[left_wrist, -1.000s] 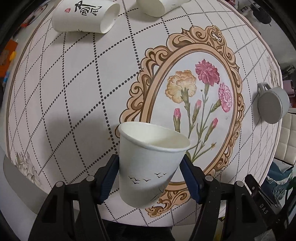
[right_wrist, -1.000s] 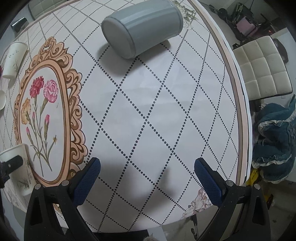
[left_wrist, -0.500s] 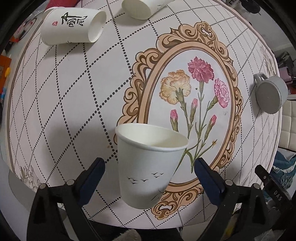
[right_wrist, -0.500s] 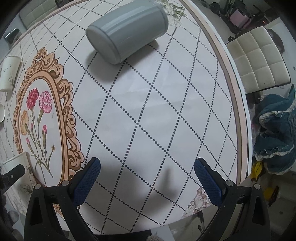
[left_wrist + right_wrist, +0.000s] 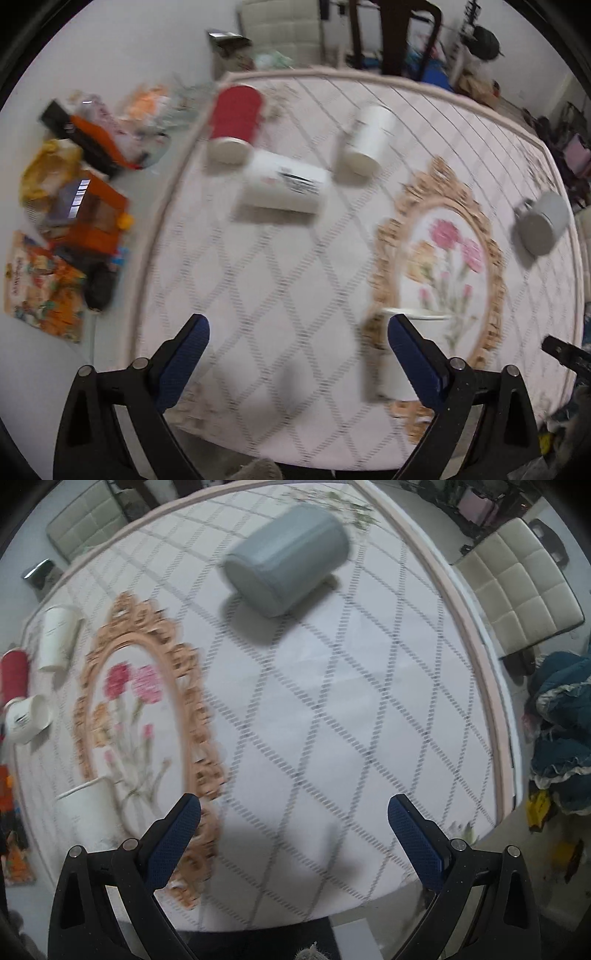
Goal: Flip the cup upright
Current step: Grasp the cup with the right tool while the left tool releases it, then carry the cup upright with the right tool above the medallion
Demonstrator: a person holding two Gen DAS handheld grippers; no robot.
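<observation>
A white paper cup (image 5: pixel 402 354) stands upright on the flowered tablecloth, partly behind my left gripper's right finger; it also shows in the right wrist view (image 5: pixel 92 816). My left gripper (image 5: pixel 295 354) is open and empty, to the left of that cup. A grey mug (image 5: pixel 288 576) lies on its side far ahead of my right gripper (image 5: pixel 291 830), which is open and empty; the mug also shows in the left wrist view (image 5: pixel 543 225). A white cup with black writing (image 5: pixel 284 184), a plain white cup (image 5: pixel 365 144) and a red cup (image 5: pixel 236 122) lie on their sides.
The round table's edge (image 5: pixel 476 635) curves along the right, with a cream chair (image 5: pixel 517 587) and blue cloth (image 5: pixel 561 731) beyond. Orange boxes and bags (image 5: pixel 81 210) lie on the floor left of the table. Both views are motion-blurred.
My left gripper opened, let go of the white paper cup, left it standing upright, then pulled back and swung left. My right gripper drew back a little.
</observation>
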